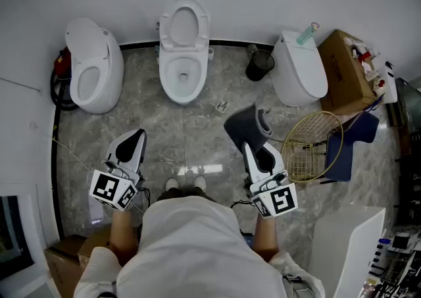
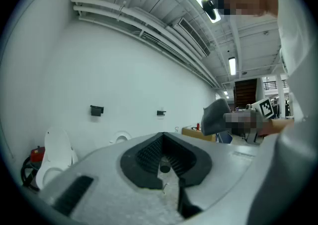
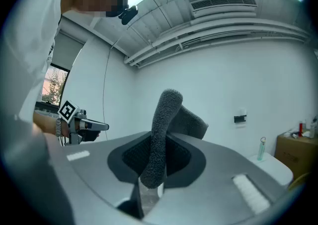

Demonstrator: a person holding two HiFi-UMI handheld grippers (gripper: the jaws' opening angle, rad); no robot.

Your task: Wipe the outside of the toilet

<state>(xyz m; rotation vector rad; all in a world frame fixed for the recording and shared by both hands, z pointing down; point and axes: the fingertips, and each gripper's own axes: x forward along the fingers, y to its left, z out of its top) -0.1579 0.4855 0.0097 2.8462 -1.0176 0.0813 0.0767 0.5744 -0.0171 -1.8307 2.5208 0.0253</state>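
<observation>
Three white toilets stand along the back wall: a left one, a middle one with its lid up, and a right one with its lid down. I stand on the grey stone floor a step back from them. My right gripper is shut on a dark grey cloth, which sticks up between the jaws. My left gripper is held level with it at the left, its jaws together on nothing. Neither gripper touches a toilet.
A black bin stands between the middle and right toilets. A cardboard box with bottles, a wire basket and a blue item crowd the right. A red object and hose sit by the left toilet. A white cabinet is at lower right.
</observation>
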